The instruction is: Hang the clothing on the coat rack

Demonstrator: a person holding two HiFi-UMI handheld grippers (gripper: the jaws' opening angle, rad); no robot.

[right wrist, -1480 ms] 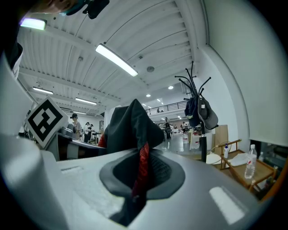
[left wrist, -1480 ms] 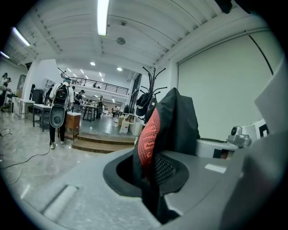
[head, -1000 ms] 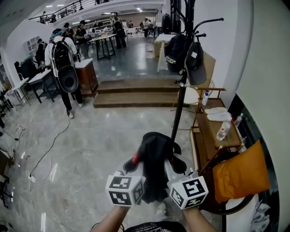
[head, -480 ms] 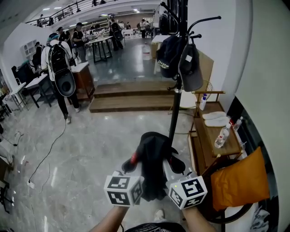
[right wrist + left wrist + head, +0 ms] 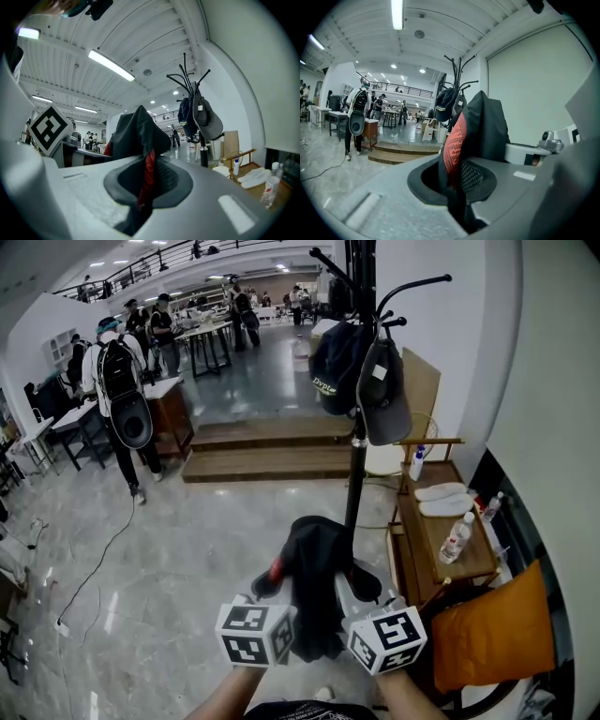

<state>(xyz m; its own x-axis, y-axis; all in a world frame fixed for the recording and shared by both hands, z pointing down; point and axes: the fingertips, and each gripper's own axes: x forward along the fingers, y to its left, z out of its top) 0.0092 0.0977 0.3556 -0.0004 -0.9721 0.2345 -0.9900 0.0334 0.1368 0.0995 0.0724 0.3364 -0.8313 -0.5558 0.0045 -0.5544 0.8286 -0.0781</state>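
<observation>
Gripping black garment (image 5: 314, 554) at lower centre, left gripper (image 5: 273, 576) and right gripper (image 5: 367, 582) both pinched fully closed on its cloth; coat rack (image 5: 353, 474) straight ahead, upright, bare hook (image 5: 441, 278) high above, right gripper probably nearer.

black-and-red garment (image 5: 314, 568), orange cushion (image 5: 483, 629), grey cap (image 5: 384, 404)

Left gripper (image 5: 271, 578) and right gripper (image 5: 367, 582) side by side, level, pointing forward and up. Jaws of each closed on the garment (image 5: 315, 563), fabric pinched between.
</observation>
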